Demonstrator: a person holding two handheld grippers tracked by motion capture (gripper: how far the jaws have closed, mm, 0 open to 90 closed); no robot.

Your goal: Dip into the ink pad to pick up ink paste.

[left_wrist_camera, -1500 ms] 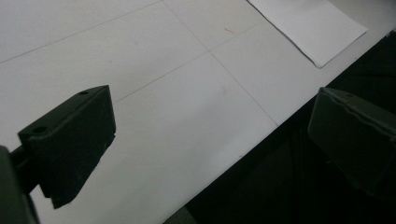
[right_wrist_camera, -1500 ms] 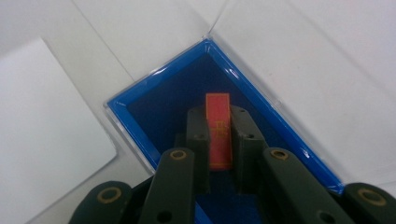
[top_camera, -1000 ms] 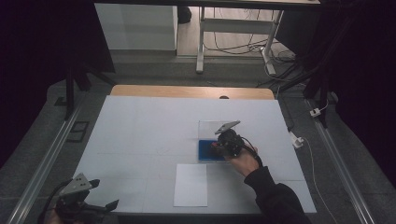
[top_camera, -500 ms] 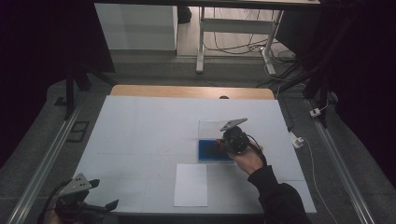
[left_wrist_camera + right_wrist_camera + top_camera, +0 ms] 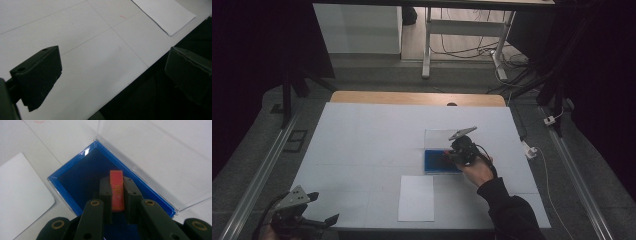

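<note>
text: none legible | red card (image 5: 117,190): gold marks (too small to read)

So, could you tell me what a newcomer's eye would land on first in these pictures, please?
Most striking is the shallow blue-lined tray with a clear plastic lid right of centre on the white table. Over it the right gripper is shut on a small red card with gold markings. A blank white sheet of paper lies near the front edge, and the left gripper hangs open at the front left corner.

The red card's (image 5: 117,191) lower end (gold markings unreadable) hides between the right gripper's (image 5: 117,192) jaws.
</note>
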